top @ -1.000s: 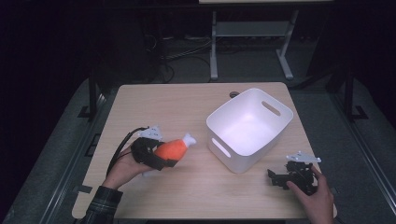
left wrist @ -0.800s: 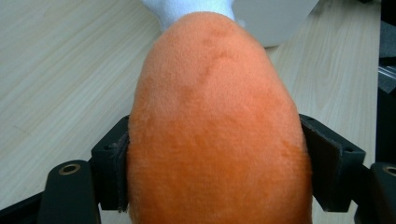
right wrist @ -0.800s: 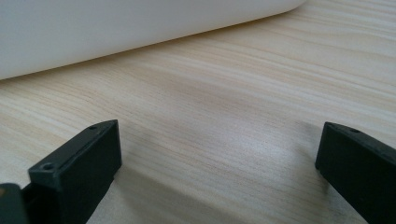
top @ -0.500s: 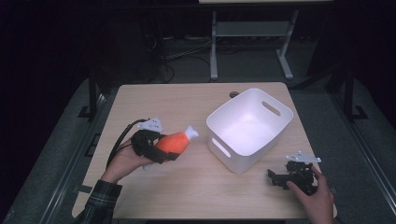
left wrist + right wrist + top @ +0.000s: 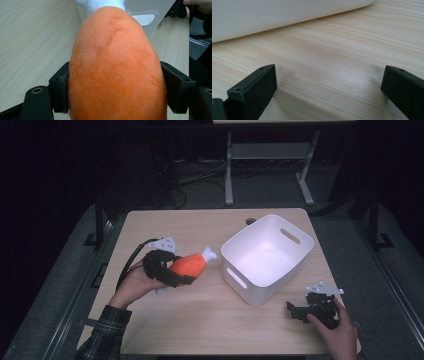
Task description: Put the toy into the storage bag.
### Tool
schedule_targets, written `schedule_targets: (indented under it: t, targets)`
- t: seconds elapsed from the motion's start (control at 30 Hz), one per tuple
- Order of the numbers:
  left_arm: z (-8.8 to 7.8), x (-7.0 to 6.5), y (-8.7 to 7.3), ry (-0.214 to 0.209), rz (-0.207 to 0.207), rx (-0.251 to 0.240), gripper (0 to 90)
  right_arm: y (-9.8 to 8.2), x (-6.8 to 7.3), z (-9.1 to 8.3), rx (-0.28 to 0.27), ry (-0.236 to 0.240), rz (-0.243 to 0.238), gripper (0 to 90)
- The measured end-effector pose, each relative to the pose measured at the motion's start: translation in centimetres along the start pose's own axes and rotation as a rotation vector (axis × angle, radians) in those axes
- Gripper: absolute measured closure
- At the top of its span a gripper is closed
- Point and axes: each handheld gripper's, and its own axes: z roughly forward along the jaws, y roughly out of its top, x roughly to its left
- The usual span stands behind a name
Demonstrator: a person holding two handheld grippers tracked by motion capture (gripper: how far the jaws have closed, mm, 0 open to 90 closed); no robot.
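Orange plush drumstick [image 5: 190, 265] in left claw [image 5: 181, 274]; white bin [image 5: 267, 257] empty.

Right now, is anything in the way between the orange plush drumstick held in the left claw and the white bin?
Nothing visible. The left claw grips the orange plush drumstick above the table, and only bare tabletop lies between it and the white bin. The right claw rests near the table's right front corner, off that path.

Left hand-held gripper [image 5: 181, 273] clamped on orange plush drumstick [image 5: 190, 264], lifted off surface [image 5: 200, 330]. Drumstick's white tip points away from gripper toward white tub [image 5: 295, 262], just short of its rim. Right hand-held gripper [image 5: 296, 311] rests on surface, just beside tub's near corner, well apart from left.
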Motion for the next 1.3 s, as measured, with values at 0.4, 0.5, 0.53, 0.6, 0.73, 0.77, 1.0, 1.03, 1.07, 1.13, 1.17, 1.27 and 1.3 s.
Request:
schedule_targets:
  t: [0.4,0.5,0.53,0.6,0.73,0.77,1.0,1.03,1.07,1.13,1.17,1.27,1.3]
  targets:
    - [0.2,0.3,2.5,-0.023,0.024,-0.023,22.8,0.0,0.0,0.0,0.002,0.0,0.002,0.0]
    - [0.4,0.2,3.2,-0.028,0.028,-0.029,22.8,0.0,0.0,0.0,0.002,0.0,0.003,0.0]
    - [0.5,0.2,3.4,-0.032,0.032,-0.03,22.8,0.0,0.0,0.0,0.002,0.0,0.003,0.0]
    - [0.6,0.3,3.8,-0.038,0.037,-0.033,22.8,0.0,0.0,0.0,0.002,-0.001,0.004,0.0]
    - [0.8,0.3,4.8,-0.042,0.049,-0.029,22.8,0.0,0.1,0.0,0.002,-0.004,0.008,0.0]
    - [0.9,0.3,5.0,-0.044,0.049,-0.034,22.8,0.0,0.1,0.0,0.002,-0.003,0.007,0.0]
    - [1.1,0.2,6.8,-0.057,0.074,-0.032,22.8,0.0,0.1,0.0,0.002,-0.004,0.007,0.0]
    - [1.2,0.2,7.1,-0.06,0.074,-0.037,22.8,0.0,0.1,0.0,0.002,-0.004,0.007,0.0]
    - [1.3,0.3,7.4,-0.059,0.079,-0.035,22.8,0.0,0.1,0.0,0.002,-0.004,0.007,0.0]
    - [1.5,0.3,8.0,-0.066,0.081,-0.038,22.8,0.0,0.1,0.0,0.002,-0.004,0.007,0.0]
    - [1.5,0.3,8.0,-0.066,0.081,-0.038,22.8,0.0,0.1,0.0,0.002,-0.004,0.007,0.0]
    - [2.1,0.2,8.8,-0.071,0.089,-0.035,22.8,0.0,0.1,0.0,0.002,-0.004,0.008,0.0]
    - [2.2,0.2,9.1,-0.072,0.096,-0.033,22.8,0.0,0.1,0.0,0.002,-0.004,0.008,0.0]
